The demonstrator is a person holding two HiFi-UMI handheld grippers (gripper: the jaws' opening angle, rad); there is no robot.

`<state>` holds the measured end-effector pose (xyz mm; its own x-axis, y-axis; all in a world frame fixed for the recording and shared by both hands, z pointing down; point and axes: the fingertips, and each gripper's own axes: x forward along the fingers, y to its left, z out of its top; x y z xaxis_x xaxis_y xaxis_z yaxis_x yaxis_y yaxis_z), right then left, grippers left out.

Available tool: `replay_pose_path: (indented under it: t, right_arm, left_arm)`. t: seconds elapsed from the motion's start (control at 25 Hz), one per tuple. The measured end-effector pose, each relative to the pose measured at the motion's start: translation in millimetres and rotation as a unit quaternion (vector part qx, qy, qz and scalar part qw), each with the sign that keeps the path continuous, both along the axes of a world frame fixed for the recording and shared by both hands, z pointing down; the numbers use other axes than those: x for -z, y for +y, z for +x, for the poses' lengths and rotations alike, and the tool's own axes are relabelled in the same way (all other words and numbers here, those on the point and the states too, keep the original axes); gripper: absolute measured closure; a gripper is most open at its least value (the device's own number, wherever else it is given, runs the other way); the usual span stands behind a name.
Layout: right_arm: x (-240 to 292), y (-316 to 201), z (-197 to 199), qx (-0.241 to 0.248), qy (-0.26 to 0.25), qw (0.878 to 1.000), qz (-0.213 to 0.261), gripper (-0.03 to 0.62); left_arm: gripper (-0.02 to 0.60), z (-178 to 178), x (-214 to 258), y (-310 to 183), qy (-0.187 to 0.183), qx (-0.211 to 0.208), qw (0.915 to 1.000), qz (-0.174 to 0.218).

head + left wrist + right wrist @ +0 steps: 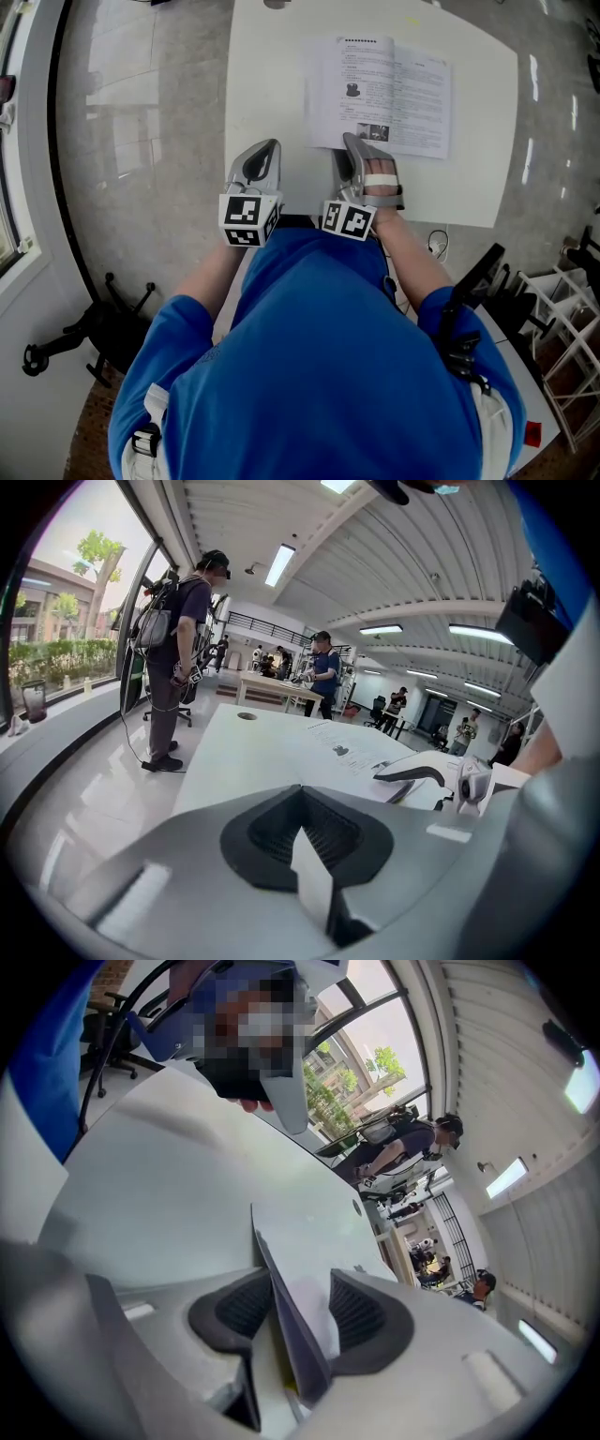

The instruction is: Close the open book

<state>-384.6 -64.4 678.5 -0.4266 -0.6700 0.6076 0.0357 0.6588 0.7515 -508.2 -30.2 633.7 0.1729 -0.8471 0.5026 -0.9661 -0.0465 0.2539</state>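
Open book: thin matte printed pages, lying flat on smooth white rectangular surface, just ahead of R tongs. R tongs spread; one thin leaf at book's near edge stands btwn ribbed black pads, not pinched. L tongs pressed together, white surface stretching ahead. Glossy grey floor to the left.

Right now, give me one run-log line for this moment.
book: open on table | right hand-held gripper: open, page between jaws | left hand-held gripper: shut, empty, beside book
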Motion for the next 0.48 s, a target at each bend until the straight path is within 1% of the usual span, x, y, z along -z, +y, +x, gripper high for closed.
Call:
replay_pose_path:
  t: [0.08, 0.12, 0.32, 0.48]
  right_arm:
    - [1, 4, 0, 0.001, -0.001, 1.000, -0.005, 0.452]
    - [2, 5, 0, 0.000, -0.003, 1.000, -0.005, 0.469]
    - [18, 6, -1, -0.007, -0.026, 1.000, 0.002, 0.518]
    - [37, -2, 11, -0.021, -0.055, 0.998, 0.003, 0.537]
  left_arm:
    - [0.575, 0, 1, 0, -0.001, 0.000, 1.0000, 0.000]
    - [0.575, 0, 2, 0, -0.001, -0.001, 1.0000, 0.000]
    - [0.575, 2, 11, -4, -0.007, -0.010, 0.9999, 0.008]
    - [0.575, 15, 19, -12, -0.012, -0.018, 0.9997, 0.014]
